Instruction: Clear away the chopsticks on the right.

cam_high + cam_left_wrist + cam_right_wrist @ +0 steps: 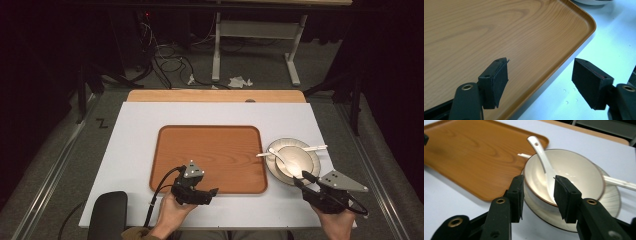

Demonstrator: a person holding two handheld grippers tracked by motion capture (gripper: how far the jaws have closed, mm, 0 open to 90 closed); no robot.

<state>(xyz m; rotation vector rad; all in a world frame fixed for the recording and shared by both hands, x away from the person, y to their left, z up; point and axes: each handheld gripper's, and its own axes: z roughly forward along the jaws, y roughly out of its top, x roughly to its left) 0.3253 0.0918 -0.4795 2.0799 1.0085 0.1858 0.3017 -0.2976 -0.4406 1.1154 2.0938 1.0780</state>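
Observation:
A white bowl (295, 161) (564, 170) sits on a white plate (274, 150) (609, 202) just right of the wooden tray (210, 150) (499, 30) (461, 152). One white spoon (280, 157) (541, 152) leans inside the bowl. A second white utensil (312, 148) (621, 183) lies across the plate behind the bowl. My right gripper (300, 178) (537, 187) straddles the bowl's near rim, one jaw outside and one inside, with a gap left between the pads. My left gripper (212, 194) (540, 75) hovers open over the tray's near right corner, holding nothing.
The tray lies bare on the white tabletop (140, 130), whose wooden far edge (215, 95) shows beyond. A dark rounded pad (107, 215) sits at the table's near left corner. Cables and a white desk frame (216, 50) stand on the floor behind.

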